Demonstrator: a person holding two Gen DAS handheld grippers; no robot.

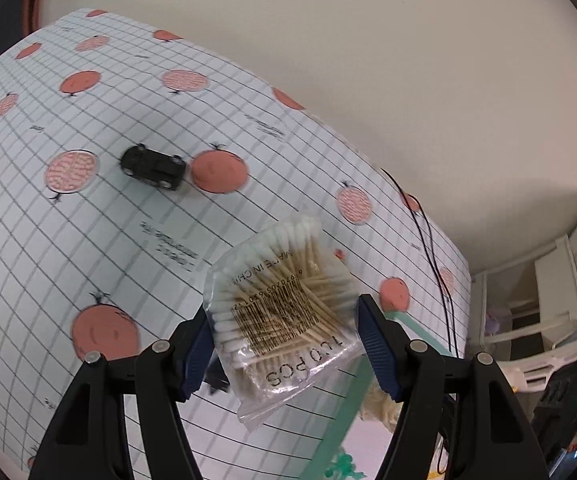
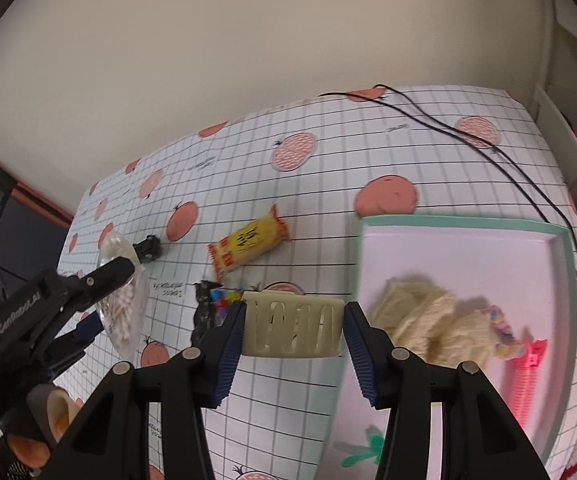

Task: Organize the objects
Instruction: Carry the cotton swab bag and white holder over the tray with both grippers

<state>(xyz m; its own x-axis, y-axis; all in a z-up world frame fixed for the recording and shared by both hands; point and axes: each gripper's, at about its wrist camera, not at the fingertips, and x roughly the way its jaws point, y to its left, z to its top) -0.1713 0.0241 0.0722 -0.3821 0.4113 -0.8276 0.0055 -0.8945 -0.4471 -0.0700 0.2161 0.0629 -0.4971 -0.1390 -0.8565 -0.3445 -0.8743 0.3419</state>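
Here your left gripper (image 1: pixel 284 344) grips a clear plastic bag of wooden cotton swabs (image 1: pixel 284 312), lifted above the grid-patterned mat with red circles (image 1: pixel 88 240). Your right gripper (image 2: pixel 293 344) clamps a cream slotted plastic hair clip (image 2: pixel 293 330), just beside the left edge of the shallow green-rimmed white tray (image 2: pixel 488 226). Inside that tray lie a cream yarn bundle (image 2: pixel 420 320) and a pink zipper (image 2: pixel 528 376). Left of the tray, on the mat, lie a yellow wrapped snack (image 2: pixel 248 242) and, farther left, a small black toy car (image 1: pixel 154 166).
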